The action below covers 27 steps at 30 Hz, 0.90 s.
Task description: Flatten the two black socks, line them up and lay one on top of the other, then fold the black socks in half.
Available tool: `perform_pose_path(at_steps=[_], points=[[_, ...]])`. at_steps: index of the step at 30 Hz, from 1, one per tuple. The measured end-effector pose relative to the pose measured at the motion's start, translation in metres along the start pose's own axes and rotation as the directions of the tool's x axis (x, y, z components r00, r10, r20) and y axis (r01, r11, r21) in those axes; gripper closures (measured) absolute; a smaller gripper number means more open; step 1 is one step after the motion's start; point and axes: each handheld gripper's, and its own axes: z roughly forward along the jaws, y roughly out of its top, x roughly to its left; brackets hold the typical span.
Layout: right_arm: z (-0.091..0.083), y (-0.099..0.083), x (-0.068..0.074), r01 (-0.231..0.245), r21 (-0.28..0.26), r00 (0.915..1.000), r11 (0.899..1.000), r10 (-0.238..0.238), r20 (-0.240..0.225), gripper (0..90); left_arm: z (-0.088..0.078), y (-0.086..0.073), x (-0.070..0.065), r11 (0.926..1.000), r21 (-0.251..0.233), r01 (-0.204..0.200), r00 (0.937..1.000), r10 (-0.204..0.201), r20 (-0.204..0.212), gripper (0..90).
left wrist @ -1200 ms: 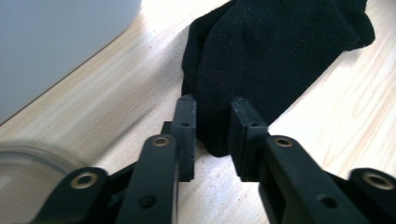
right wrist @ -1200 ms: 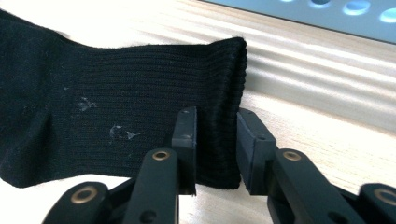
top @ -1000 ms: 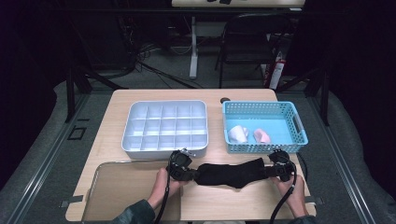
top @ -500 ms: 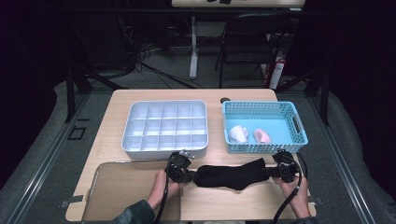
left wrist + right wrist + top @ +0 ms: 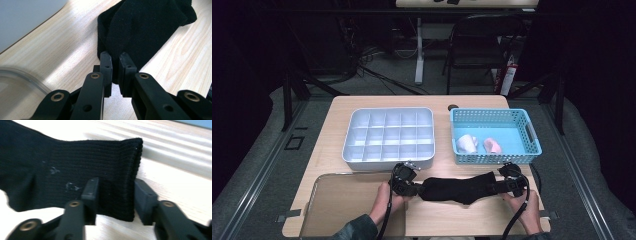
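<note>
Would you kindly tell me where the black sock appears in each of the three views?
High view: the black sock lies along the table's near edge, between the left gripper and the right gripper.
Left gripper view: upper centre to right, one end pinched between the fingers.
Right gripper view: left and centre, its ribbed cuff between parted fingers.
Shared landmark: the pale wooden table under the sock.
</note>
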Motion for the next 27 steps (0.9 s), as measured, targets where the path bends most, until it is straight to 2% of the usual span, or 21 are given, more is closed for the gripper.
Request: perform_pose_path(at_steps=[2, 6, 11, 12, 20, 27], points=[[0.0, 0.0, 0.002, 0.004, 0.005, 0.9999, 1.0, -0.004, 0.015, 73.5, 0.0, 0.0, 0.0, 1.0, 0.0, 0.0, 1.0, 0.0, 0.001, 83.4], [0.0, -0.002, -0.001, -0.029, -0.008, 0.9993, 1.0, 0.029, -0.026, 79.7, 0.0, 0.0, -0.001, 1.0, 0.002, -0.005, 1.0, 0.005, 0.004, 83.4], [-0.007, -0.003, -0.01, -0.069, -0.032, 0.995, 0.997, 0.066, -0.075, 80.1, 0.002, 0.0, -0.003, 1.0, -0.003, -0.009, 0.9999, 0.009, 0.014, 83.5], [-0.009, -0.003, -0.011, -0.073, -0.032, 0.9949, 0.997, 0.071, -0.072, 80.1, 0.003, 0.001, -0.003, 0.9999, -0.001, -0.011, 0.9998, 0.011, 0.013, 83.5], [-0.024, -0.001, -0.007, -0.054, -0.073, 0.995, 0.996, 0.048, -0.087, 80.0, 0.003, 0.0, -0.003, 0.9999, -0.008, -0.009, 0.9999, 0.01, 0.013, 83.5], [-0.03, -0.001, -0.002, -0.042, -0.082, 0.9949, 0.996, 0.034, -0.095, 79.9, 0.003, 0.0, -0.004, 0.9999, -0.01, -0.008, 0.9999, 0.008, 0.009, 83.5]])
